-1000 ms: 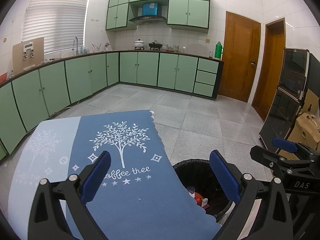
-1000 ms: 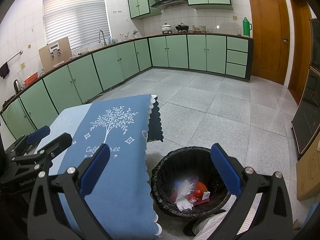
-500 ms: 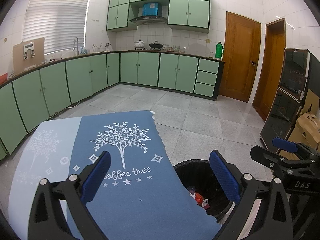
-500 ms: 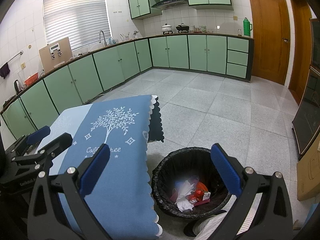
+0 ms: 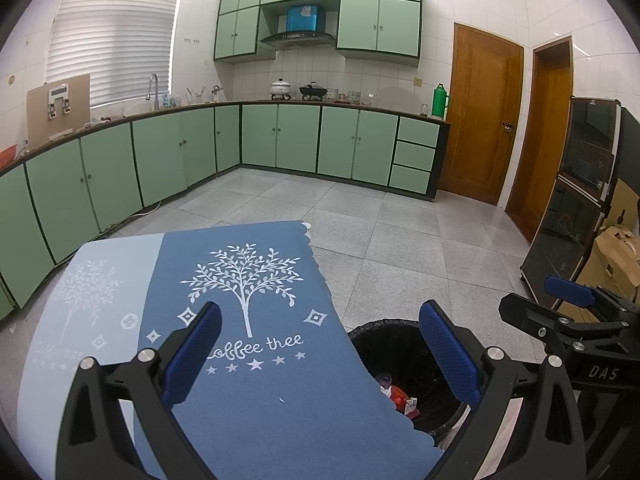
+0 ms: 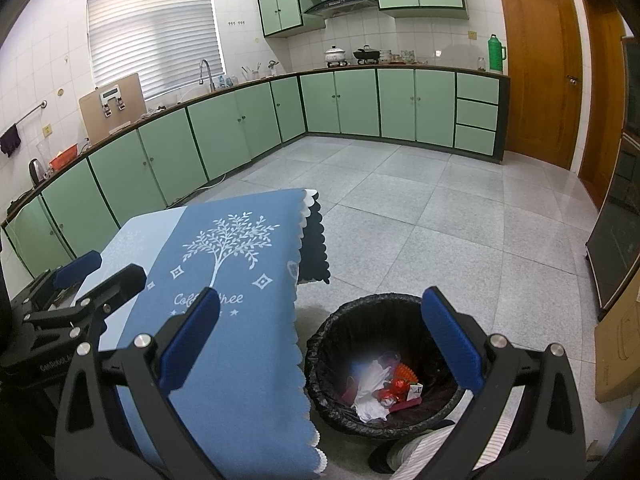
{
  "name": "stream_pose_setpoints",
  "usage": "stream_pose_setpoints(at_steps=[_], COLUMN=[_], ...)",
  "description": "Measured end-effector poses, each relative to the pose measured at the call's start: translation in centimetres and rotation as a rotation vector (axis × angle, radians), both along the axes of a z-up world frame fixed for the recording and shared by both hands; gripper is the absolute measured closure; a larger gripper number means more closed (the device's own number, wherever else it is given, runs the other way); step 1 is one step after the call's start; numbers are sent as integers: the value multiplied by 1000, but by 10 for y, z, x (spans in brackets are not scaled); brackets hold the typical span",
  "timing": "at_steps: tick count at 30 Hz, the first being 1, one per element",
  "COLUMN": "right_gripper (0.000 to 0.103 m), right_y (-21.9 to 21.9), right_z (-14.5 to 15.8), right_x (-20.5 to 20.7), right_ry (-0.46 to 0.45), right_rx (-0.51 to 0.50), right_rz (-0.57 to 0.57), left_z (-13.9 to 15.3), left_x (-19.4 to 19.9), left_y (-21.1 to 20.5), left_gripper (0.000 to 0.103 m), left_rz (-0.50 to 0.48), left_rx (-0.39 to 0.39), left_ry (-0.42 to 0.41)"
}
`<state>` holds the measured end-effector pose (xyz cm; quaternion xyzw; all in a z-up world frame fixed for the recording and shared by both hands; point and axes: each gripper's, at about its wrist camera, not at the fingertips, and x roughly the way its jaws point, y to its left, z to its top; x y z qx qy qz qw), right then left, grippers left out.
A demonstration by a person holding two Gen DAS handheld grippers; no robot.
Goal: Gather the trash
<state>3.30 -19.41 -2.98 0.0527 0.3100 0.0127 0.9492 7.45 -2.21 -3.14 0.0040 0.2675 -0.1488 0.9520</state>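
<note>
A black-lined trash bin (image 6: 372, 320) stands on the floor to the right of the table; it also shows in the left wrist view (image 5: 384, 338). Inside lies trash (image 6: 378, 390): white crumpled paper, red and orange bits. My left gripper (image 5: 320, 354) is open and empty above the blue tablecloth (image 5: 260, 360). My right gripper (image 6: 320, 344) is open and empty, held above the table edge and the bin. Each gripper shows in the other's view: the right one (image 5: 568, 312), the left one (image 6: 80, 292).
The tablecloth (image 6: 224, 280) has a white tree print and hangs over the table edge. Green cabinets (image 5: 280, 140) line the back and left walls. Wooden doors (image 5: 486, 120) stand at the right. A dark glass cabinet (image 5: 576, 216) and cardboard boxes (image 5: 612, 256) stand at the far right.
</note>
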Motion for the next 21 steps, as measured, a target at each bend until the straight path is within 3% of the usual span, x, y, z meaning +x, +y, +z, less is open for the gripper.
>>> stream_pose_setpoints(at_steps=[21], right_gripper=[5], right_y=[-3], right_z=[-3], right_x=[2], right_ry=[5], right_rx=[2], right_rz=[1], left_z=[-3], left_x=[2], left_y=[0], left_gripper=[6], left_rz=[4], left_rx=[2], left_ry=[6])
